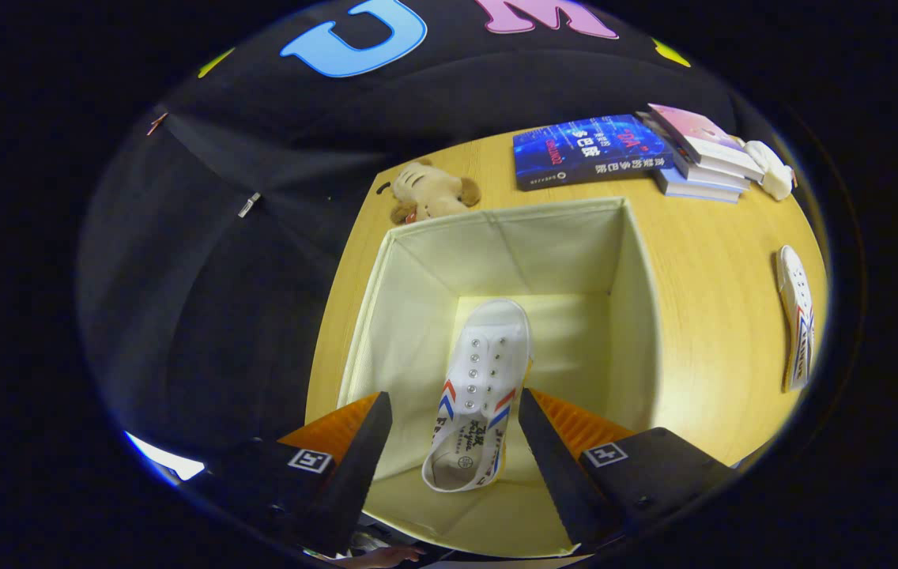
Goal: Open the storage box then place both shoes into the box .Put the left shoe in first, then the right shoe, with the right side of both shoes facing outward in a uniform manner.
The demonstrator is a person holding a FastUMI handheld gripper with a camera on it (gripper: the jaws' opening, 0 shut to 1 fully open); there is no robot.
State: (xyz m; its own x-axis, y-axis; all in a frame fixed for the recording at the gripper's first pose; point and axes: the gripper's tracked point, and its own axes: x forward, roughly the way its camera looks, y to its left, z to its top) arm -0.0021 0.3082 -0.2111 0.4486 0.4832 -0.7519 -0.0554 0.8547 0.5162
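A cream fabric storage box [512, 215] stands open on the wooden table [714, 348], right below me. Inside it a white sneaker [488, 363] with red and blue stripes lies on the box floor, toe pointing away from me and heel toward me. My gripper [453, 407] hovers over the box's near side, open, its fingers wide apart on either side of the sneaker's heel half. The right finger looks close to the shoe's side; I cannot tell whether it touches. The second white sneaker [797, 316] lies on its side on the table, right of the box.
Beyond the box a blue book [587, 150] lies flat beside a small stack of books [706, 154] and a white soft object [769, 170]. A tan plush toy [433, 194] sits at the box's far left corner. The table's left edge runs close to the box.
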